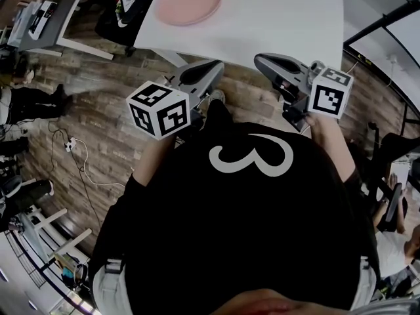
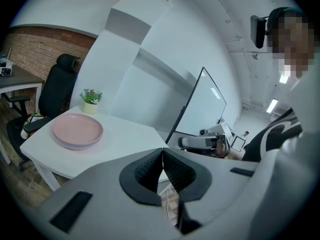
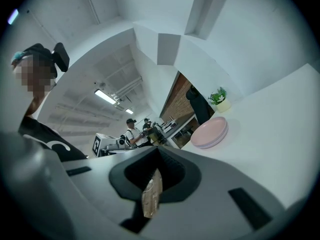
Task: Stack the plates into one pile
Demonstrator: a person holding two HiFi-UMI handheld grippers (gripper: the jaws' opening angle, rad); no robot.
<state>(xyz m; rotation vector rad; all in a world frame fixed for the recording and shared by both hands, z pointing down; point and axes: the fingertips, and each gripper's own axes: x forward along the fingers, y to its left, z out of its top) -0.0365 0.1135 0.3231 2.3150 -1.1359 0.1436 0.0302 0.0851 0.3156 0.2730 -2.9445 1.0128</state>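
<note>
Sitting near the far end of the white worktop (image 1: 282, 18), the pink plates (image 1: 187, 0) are already gathered in one low pile, rims lined up, with bare worktop all round them. Just behind the pile, seen from the left gripper view, stands a small potted plant (image 2: 90, 100), and a black office chair (image 2: 57, 86) waits beyond the corner.

Both grippers are well apart from the plates. The person holds them close in front of the chest, over the wooden floor (image 1: 98, 130) and short of the worktop's near edge, tips pointing toward it. The left gripper (image 1: 213, 67) sits slightly lower, its marker cube (image 1: 159, 109) turned upward; the right gripper (image 1: 262, 61) is level with it on the other side, its cube (image 1: 330, 92) by the person's forearm. Each pair of jaws is pressed together with nothing between the pads; only floor shows through the slit below where they meet.
</note>
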